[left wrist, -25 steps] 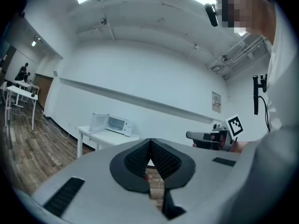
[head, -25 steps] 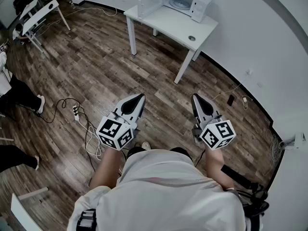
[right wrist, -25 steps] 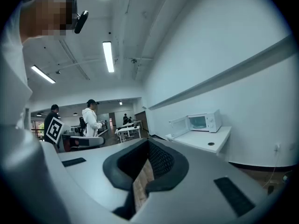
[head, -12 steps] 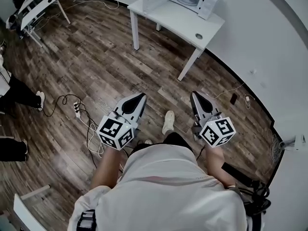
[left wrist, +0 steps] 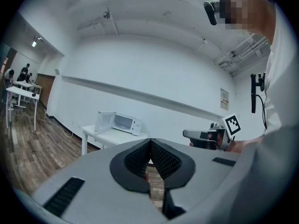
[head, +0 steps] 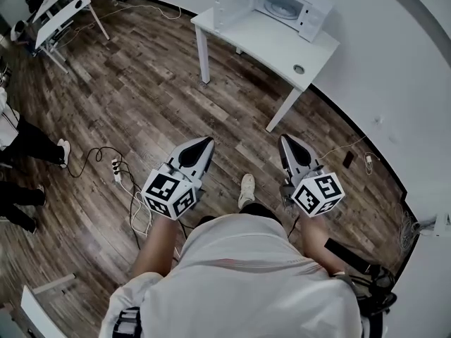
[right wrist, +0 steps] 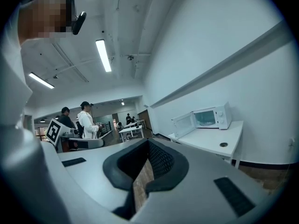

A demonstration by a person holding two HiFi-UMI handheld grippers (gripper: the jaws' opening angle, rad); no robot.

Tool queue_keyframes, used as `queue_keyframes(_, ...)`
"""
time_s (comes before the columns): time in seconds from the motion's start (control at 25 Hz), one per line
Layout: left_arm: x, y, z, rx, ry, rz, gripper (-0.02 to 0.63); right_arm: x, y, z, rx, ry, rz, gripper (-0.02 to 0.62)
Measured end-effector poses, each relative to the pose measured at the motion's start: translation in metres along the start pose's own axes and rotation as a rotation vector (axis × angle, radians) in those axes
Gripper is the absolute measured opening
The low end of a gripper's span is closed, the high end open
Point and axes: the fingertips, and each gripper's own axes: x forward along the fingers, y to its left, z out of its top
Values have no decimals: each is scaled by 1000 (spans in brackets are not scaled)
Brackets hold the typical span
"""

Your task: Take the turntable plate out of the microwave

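Note:
A white microwave (head: 287, 4) stands with its door (head: 232, 1) swung open at the far end of a white table (head: 271, 42). The glass turntable plate (head: 276, 8) shows faintly inside it. The microwave also appears small in the left gripper view (left wrist: 122, 122) and the right gripper view (right wrist: 210, 117). My left gripper (head: 205, 141) and right gripper (head: 285, 140) are held side by side over the wooden floor, well short of the table. Both are shut with nothing between the jaws, as seen close up on the left gripper (left wrist: 149, 146) and the right gripper (right wrist: 148, 147).
A small round object (head: 299, 69) lies on the table's near corner. A power strip with cables (head: 117, 169) lies on the floor to the left. People's legs (head: 28, 143) and white desks (head: 62, 9) are at far left. A wall (head: 394, 62) runs along the right.
The table and microwave have shifted down and right in the head view and come nearer as the person walks toward them. Both grippers stay shut and level.

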Motion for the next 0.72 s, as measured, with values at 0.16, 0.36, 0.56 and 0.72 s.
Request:
queue_keyframes(0.16,30,4,5,1,10,5,11,16,-25,3,16,5,16,3)
queue_keyframes(0.36,72,16,12,2,14,25,11,40,-67,12,29,-1,31,3)
queue_keyframes(0.56,120,25,16,19,22,41,11,61,-109,19,39,1,40,5)
queue_keyframes(0.72,150,23,16,53,41,45,11,74,-137,23,46,8,49,3)
